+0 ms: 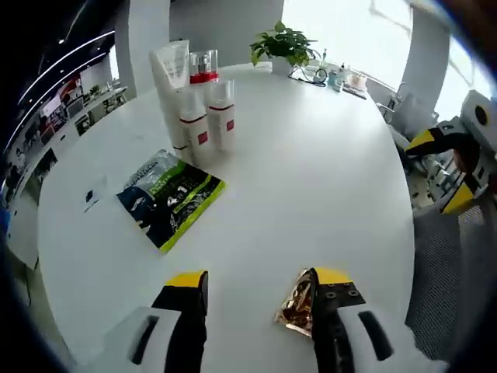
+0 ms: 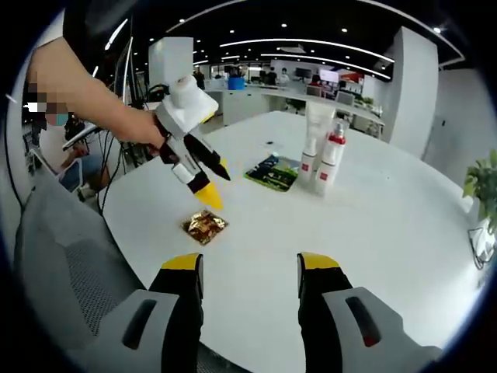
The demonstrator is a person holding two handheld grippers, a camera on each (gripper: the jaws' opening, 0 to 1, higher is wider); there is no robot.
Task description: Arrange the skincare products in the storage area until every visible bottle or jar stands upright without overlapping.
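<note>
The left tool hangs with jaws spread above the white bench, its right jaw just beside a gold packet. The right tool is spread too, holding nothing. The bottles stand upright together near a dark sachet.

The left gripper view looks down over the white table toward the skincare bottles far ahead; the right gripper view faces the bottles from the table's edge, sharing them.
</note>
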